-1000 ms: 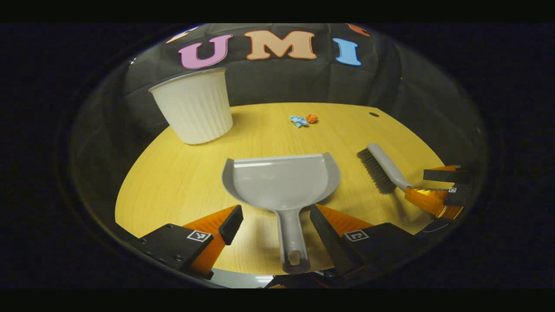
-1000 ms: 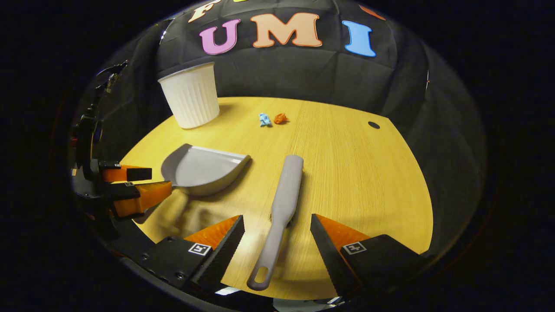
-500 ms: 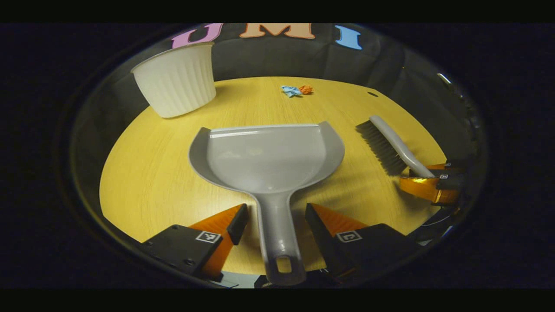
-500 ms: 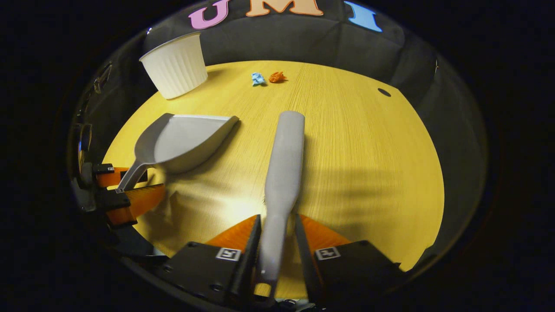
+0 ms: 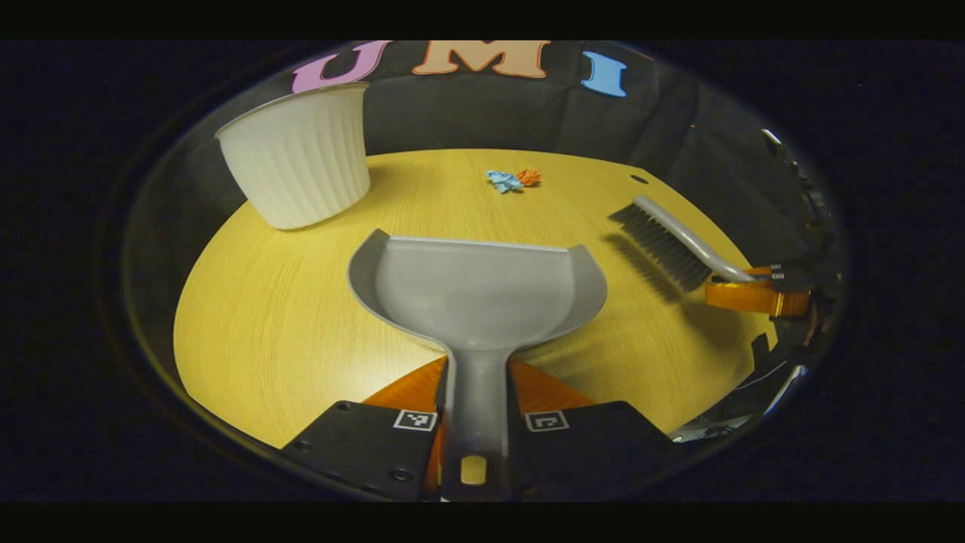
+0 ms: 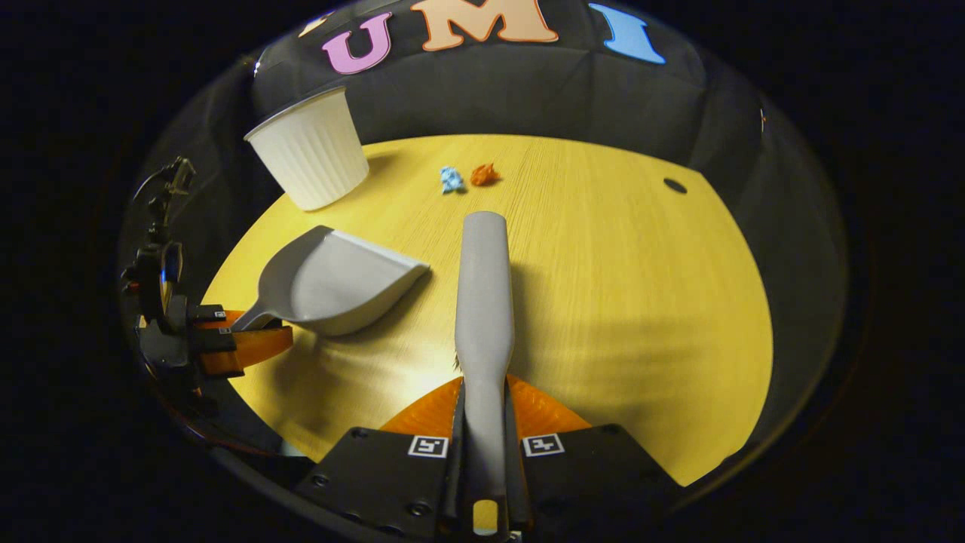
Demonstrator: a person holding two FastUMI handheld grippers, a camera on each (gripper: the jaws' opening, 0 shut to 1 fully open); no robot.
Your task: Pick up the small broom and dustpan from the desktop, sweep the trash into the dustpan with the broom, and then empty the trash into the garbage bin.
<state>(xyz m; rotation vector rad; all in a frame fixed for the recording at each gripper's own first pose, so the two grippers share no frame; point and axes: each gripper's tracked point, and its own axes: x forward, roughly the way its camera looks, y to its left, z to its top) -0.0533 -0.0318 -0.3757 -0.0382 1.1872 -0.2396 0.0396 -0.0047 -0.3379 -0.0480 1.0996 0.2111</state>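
Left gripper [image 5: 475, 392] fingers clamp the dustpan [image 5: 479, 290] handle; right gripper [image 6: 482, 411] fingers clamp the broom [image 6: 484, 302], whose bristles [image 5: 660, 245] face the left gripper view.

Bin [image 5: 296, 170] stands at the desktop's [image 5: 256, 317] far left corner; two scraps [image 5: 513, 179] by the far edge; dustpan [image 5: 479, 290] left of broom [image 5: 663, 241].

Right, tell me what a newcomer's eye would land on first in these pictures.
First the grey dustpan, front and centre in the left gripper view, its handle clamped in the left gripper. Next the broom, held by its handle in the right gripper. Beyond them a white ribbed garbage bin stands far left on the yellow desktop, with blue and orange trash near the back edge.
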